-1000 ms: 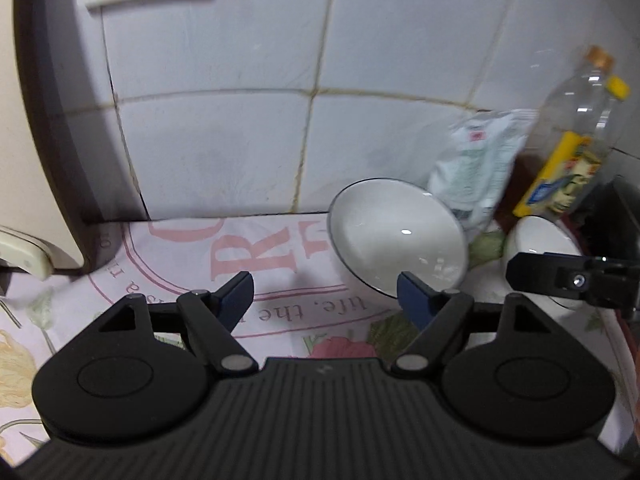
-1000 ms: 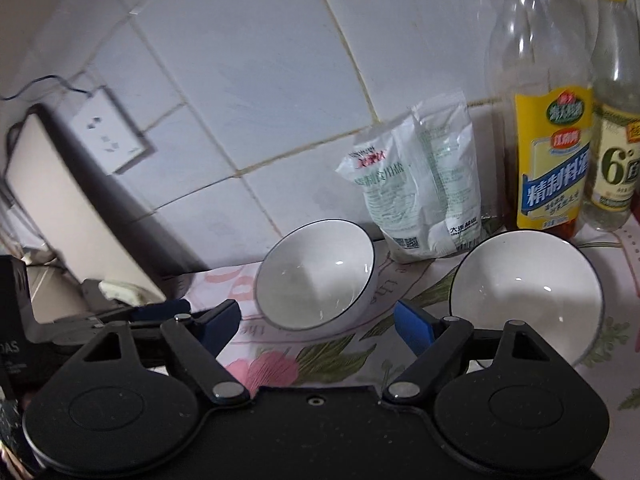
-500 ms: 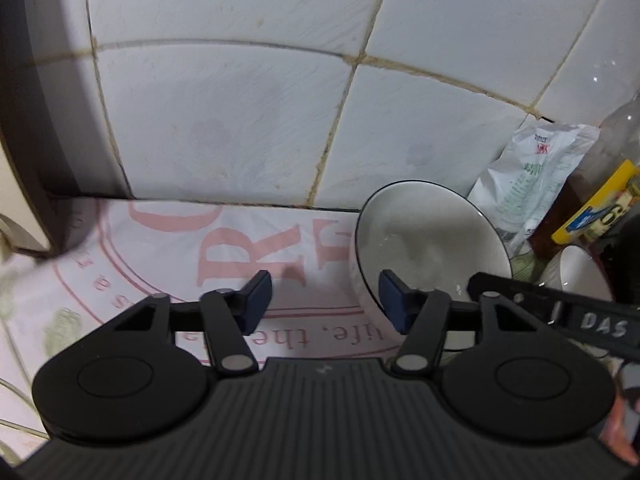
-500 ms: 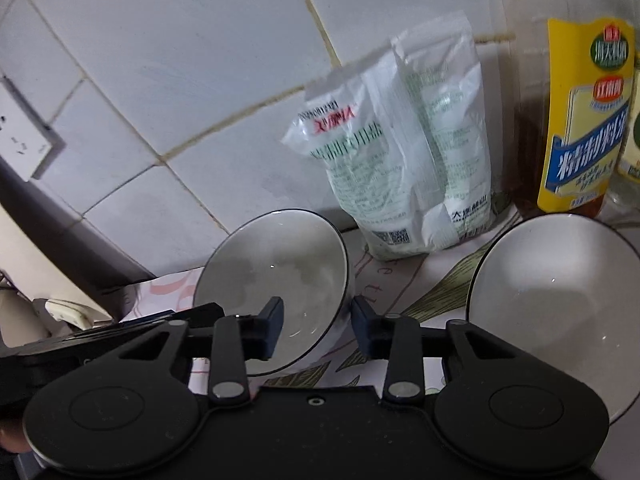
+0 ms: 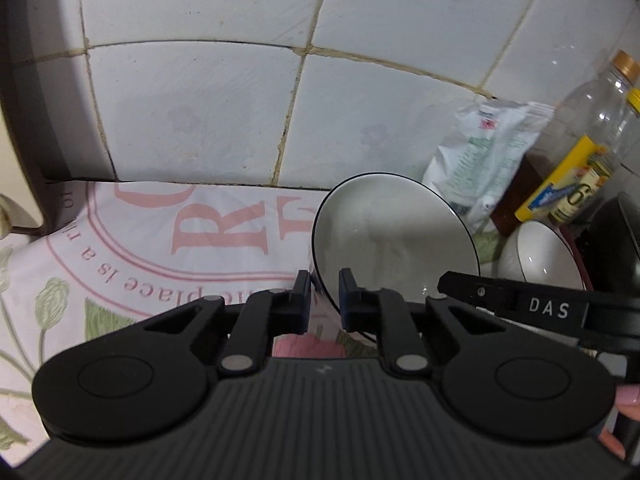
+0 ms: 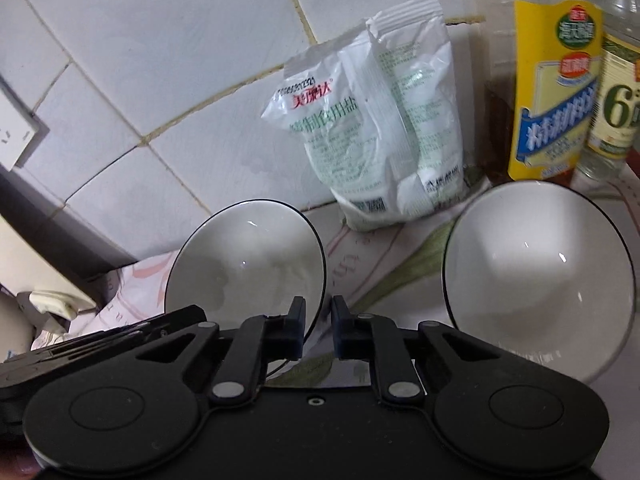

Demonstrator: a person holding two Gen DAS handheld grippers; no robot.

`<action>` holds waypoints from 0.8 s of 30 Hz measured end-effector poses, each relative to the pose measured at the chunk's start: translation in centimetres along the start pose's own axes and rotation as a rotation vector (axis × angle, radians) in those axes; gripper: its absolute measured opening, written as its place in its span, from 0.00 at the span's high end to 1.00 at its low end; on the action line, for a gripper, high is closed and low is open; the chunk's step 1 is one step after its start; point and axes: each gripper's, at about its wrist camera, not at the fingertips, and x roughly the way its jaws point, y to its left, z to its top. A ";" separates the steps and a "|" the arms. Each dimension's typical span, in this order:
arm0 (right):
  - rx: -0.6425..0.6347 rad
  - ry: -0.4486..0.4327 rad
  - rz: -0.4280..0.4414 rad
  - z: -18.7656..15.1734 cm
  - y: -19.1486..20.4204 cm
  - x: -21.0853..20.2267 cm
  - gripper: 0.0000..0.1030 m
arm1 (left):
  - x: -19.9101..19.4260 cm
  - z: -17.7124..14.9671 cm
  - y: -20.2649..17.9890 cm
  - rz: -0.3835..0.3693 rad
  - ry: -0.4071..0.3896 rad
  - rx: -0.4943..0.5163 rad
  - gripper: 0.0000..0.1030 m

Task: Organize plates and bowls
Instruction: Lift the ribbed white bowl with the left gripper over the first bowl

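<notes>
Both grippers had closed on the same white ceramic bowl with a thin dark rim (image 5: 394,236), which stood on a white cloth printed with pink lettering and green leaves (image 5: 160,240), close to the white tiled wall (image 5: 200,112). In the left wrist view, the left gripper (image 5: 324,292) had its blue-padded jaws drawn nearly together with the bowl's near-left rim passing between them, so the pads pinched the wall of the bowl. In the right wrist view, the right gripper (image 6: 318,320) was likewise closed as far as the rim allowed, on the near-right edge of that bowl (image 6: 248,264). The black body of the right gripper, lettered "DAS", crossed the right side of the left wrist view, and pink-nailed fingertips (image 5: 628,400) showed at that view's right edge. A second white dark-rimmed bowl (image 6: 536,280) stood apart to the right, untouched. Behind the bowls, a white plastic packet with green and red print (image 6: 376,120) leaned against the tiles, and beside it stood a clear bottle with a yellow label (image 6: 552,92) and a second clear bottle with a pale label (image 6: 616,92).
</notes>
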 end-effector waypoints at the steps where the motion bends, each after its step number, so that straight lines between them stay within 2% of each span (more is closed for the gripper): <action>1: -0.004 -0.002 -0.003 -0.3 0.1 -0.5 0.84 | -0.6 -0.2 -0.2 0.003 -0.004 0.008 0.88; 7: -0.047 -0.036 -0.017 -1.8 1.6 -3.9 0.84 | -4.5 -1.3 -1.5 0.017 -0.042 0.063 0.88; 11: -0.059 -0.075 -0.016 -3.0 2.1 -6.9 0.84 | -7.4 -2.1 -2.4 0.006 -0.054 0.090 0.87; 24: -0.079 -0.128 -0.022 -7.8 3.2 -15.1 0.84 | -16.3 -6.4 -5.0 -0.029 -0.130 0.176 0.87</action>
